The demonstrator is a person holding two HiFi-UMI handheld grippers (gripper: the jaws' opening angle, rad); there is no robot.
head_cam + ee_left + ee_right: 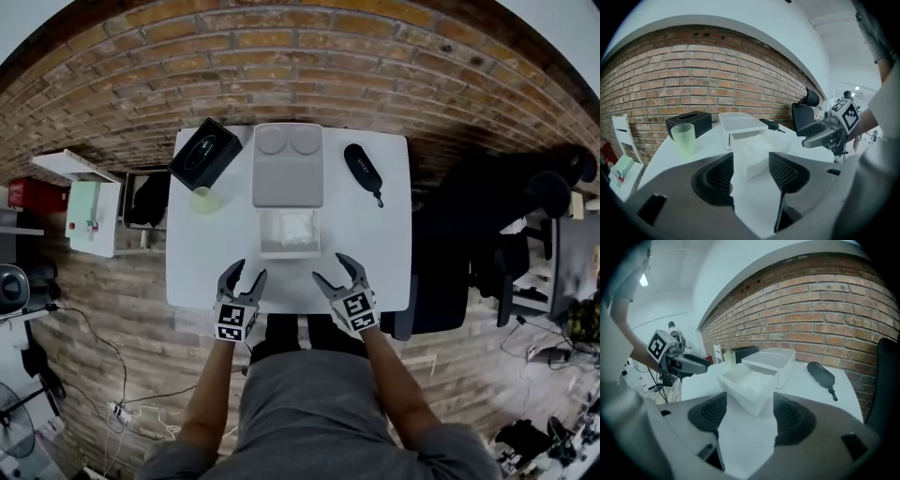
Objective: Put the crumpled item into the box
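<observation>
A small open white box (264, 236) stands mid-table, and a crumpled white item (293, 225) lies inside it. My left gripper (247, 271) hovers near the table's front edge, left of the box, open with nothing between its fingers. My right gripper (333, 268) is level with it on the right, also open and holding nothing. In the left gripper view the box (751, 154) shows beyond my open jaws (751, 171), with the right gripper (819, 136) off to the side. The right gripper view looks over the box (740, 394) and the crumpled item (753, 382) inside it.
Behind the box stands a larger grey-white lidded container (288, 169). A black tissue box (205, 153) and a green cup (204, 200) sit at the back left, a black case (362, 170) at the back right. The white table (375, 253) is backed by a brick-patterned floor.
</observation>
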